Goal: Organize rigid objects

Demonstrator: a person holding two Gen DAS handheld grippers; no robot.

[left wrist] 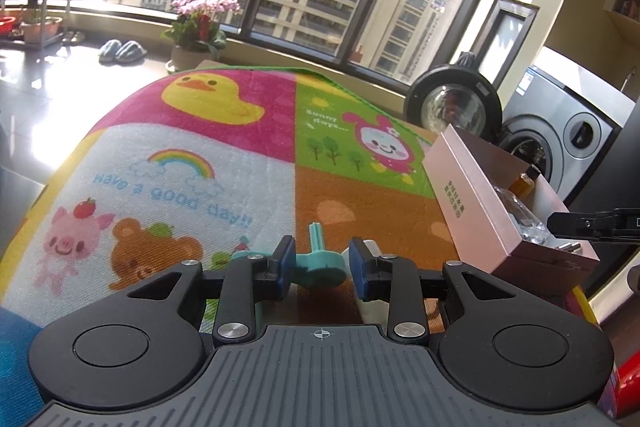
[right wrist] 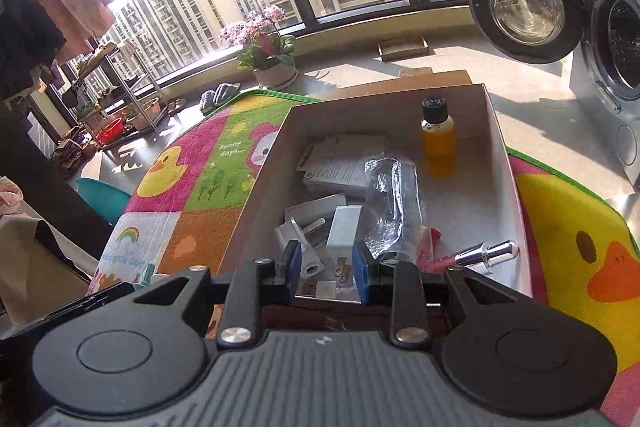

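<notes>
My left gripper (left wrist: 321, 263) hovers low over the cartoon play mat (left wrist: 200, 155), shut on the round part of a teal plastic piece (left wrist: 318, 269) whose stem points away from me. A small white item (left wrist: 374, 247) lies just right of it. My right gripper (right wrist: 326, 273) hangs over the near end of the open pink box (right wrist: 510, 187), shut on a small white piece with a metal end (right wrist: 324, 287) lying crosswise between the pads. In the box are an amber bottle (right wrist: 439, 143), white chargers (right wrist: 344, 227), a crinkled clear bag (right wrist: 392, 203) and a silver-capped tube (right wrist: 484, 253).
The box (left wrist: 468, 195) stands on the mat's right side, with the right gripper's finger (left wrist: 580, 225) above it. Behind it a washing machine's door (right wrist: 524, 7) stands open. A flowerpot (right wrist: 272, 67), slippers (right wrist: 218, 95) and a metal rack (right wrist: 120, 95) line the window.
</notes>
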